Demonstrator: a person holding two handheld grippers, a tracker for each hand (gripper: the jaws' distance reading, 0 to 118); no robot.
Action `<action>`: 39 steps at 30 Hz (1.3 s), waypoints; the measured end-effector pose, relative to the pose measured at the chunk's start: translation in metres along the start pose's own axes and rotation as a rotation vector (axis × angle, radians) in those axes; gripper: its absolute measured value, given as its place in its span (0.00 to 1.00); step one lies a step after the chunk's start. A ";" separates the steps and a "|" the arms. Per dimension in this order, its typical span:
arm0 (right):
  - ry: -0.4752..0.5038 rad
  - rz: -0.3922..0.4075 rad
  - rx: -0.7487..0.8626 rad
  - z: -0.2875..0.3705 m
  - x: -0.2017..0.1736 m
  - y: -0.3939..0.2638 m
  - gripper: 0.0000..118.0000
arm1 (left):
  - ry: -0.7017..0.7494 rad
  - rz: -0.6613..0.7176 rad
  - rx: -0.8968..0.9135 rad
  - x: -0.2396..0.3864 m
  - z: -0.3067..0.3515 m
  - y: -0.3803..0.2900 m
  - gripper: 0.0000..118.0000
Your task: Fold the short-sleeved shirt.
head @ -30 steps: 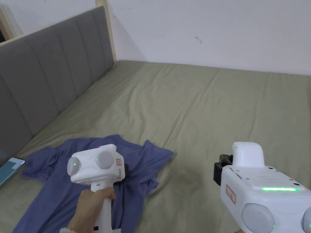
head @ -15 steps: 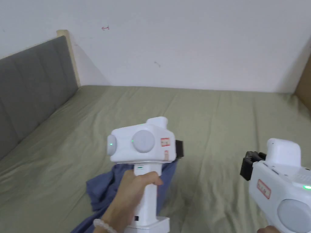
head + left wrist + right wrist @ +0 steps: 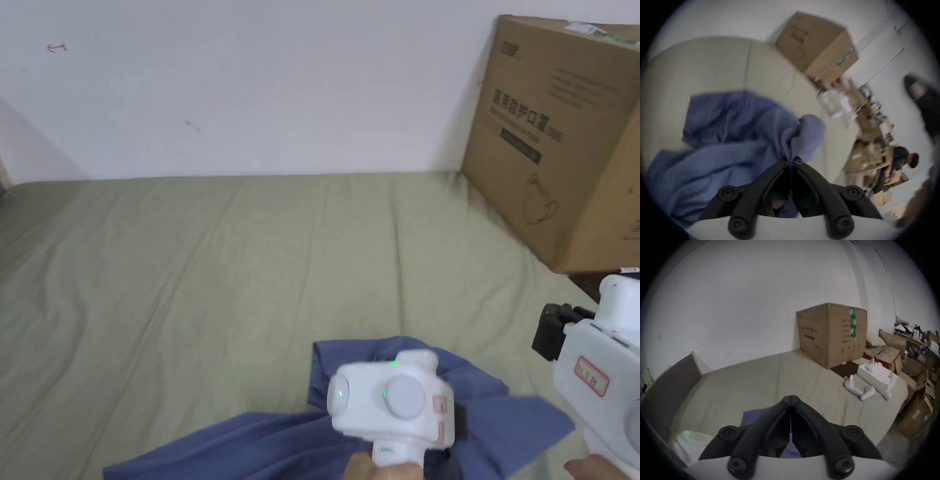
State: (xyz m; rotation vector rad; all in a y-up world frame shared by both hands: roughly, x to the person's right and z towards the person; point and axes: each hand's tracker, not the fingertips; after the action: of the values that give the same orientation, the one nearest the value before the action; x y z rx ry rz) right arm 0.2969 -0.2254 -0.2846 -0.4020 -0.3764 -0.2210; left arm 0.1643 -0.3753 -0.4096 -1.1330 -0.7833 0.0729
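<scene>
Shirt (image 3: 730,139) fabric is pinched between left gripper (image 3: 790,162) jaws, while right gripper (image 3: 791,397) is held closed, empty, above the bed (image 3: 219,250).

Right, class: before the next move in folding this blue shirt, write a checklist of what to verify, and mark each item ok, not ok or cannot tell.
1. Left gripper has hold of the shirt: ok, jaws closed on a bunch of cloth.
2. Right gripper free: ok, shut on nothing.
3. Shirt spread flat: not ok, bunched and creased.
4. Bed has open room beyond the shirt: ok.
5. Cardboard box apart from the shirt: ok.
6. Both sleeves located: cannot tell.
</scene>
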 end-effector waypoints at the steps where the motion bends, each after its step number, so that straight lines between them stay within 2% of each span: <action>1: -0.005 -0.002 -0.019 -0.002 0.003 -0.005 0.01 | 0.040 -0.014 -0.041 -0.003 -0.012 -0.012 0.06; 2: -0.004 -0.004 -0.034 -0.004 0.004 -0.010 0.01 | 0.020 -0.052 -0.064 -0.005 -0.021 -0.020 0.17; 3: -0.005 -0.008 -0.045 -0.006 0.006 -0.015 0.01 | -0.008 -0.078 -0.119 -0.005 -0.023 -0.025 0.35; 5: -0.009 -0.018 -0.074 -0.011 0.006 -0.021 0.01 | -0.084 -0.126 -0.167 -0.003 -0.017 -0.030 0.87; 6: -0.006 -0.029 -0.086 -0.017 0.008 -0.024 0.01 | -0.083 -0.138 -0.142 0.000 -0.009 -0.029 0.93; 9: 0.024 -0.044 -0.099 -0.018 0.002 -0.027 0.01 | -0.056 -0.131 -0.052 -0.004 0.026 -0.017 0.92; 12: 0.048 0.003 -0.092 -0.016 -0.010 -0.026 0.01 | -0.092 -0.018 0.037 -0.028 0.068 -0.005 0.88; 13: 0.060 0.022 -0.086 -0.015 -0.015 -0.026 0.01 | -0.096 0.023 0.076 -0.039 0.084 -0.005 0.76; 15: 0.080 0.049 -0.085 -0.015 -0.023 -0.027 0.01 | -0.044 0.098 0.152 -0.062 0.116 -0.011 0.11; 16: 0.088 0.052 -0.090 -0.016 -0.027 -0.029 0.01 | -0.011 0.112 0.194 -0.076 0.127 -0.015 0.00; 19: 0.126 0.055 -0.121 -0.021 -0.040 -0.039 0.01 | 0.118 0.134 0.169 -0.116 0.155 -0.039 0.00; 21: 0.142 0.067 -0.138 -0.026 -0.048 -0.046 0.01 | 0.164 0.207 0.150 -0.149 0.166 -0.058 0.00; 25: 0.169 0.082 -0.179 -0.038 -0.064 -0.058 0.01 | 0.393 0.341 0.229 -0.215 0.203 -0.073 0.00; 26: 0.175 0.088 -0.186 -0.041 -0.068 -0.060 0.01 | 0.451 0.371 0.229 -0.229 0.212 -0.072 0.05; 27: 0.180 0.096 -0.195 -0.044 -0.071 -0.061 0.01 | 0.498 0.396 0.227 -0.246 0.218 -0.072 0.17; 28: 0.184 0.102 -0.201 -0.046 -0.075 -0.063 0.01 | 0.528 0.422 0.220 -0.263 0.221 -0.072 0.36; 29: 0.190 0.110 -0.206 -0.048 -0.077 -0.064 0.01 | 0.538 0.433 0.208 -0.277 0.221 -0.072 0.63; 30: 0.195 0.119 -0.215 -0.050 -0.080 -0.066 0.01 | 0.533 0.445 0.165 -0.293 0.217 -0.073 0.77; 31: 0.199 0.126 -0.223 -0.053 -0.082 -0.068 0.01 | 0.537 0.478 0.122 -0.303 0.209 -0.076 0.80; 34: 0.202 0.139 -0.262 -0.061 -0.087 -0.075 0.01 | 0.498 0.565 0.029 -0.322 0.178 -0.083 0.76; 35: 0.212 0.140 -0.278 -0.064 -0.088 -0.077 0.01 | 0.490 0.546 0.030 -0.322 0.169 -0.083 0.76; 36: 0.212 0.138 -0.287 -0.066 -0.088 -0.079 0.01 | 0.555 0.502 0.051 -0.316 0.166 -0.089 0.73; 37: 0.215 0.138 -0.296 -0.067 -0.088 -0.082 0.01 | 0.595 0.447 0.050 -0.309 0.165 -0.086 0.65; 39: 0.212 0.141 -0.309 -0.070 -0.088 -0.085 0.01 | 0.683 0.375 0.067 -0.293 0.172 -0.080 0.17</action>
State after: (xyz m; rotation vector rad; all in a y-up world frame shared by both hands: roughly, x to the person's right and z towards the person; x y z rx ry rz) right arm 0.2146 -0.3196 -0.3502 -0.7005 -0.1036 -0.1822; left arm -0.1795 -0.4028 -0.4624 -1.1297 0.0408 0.0208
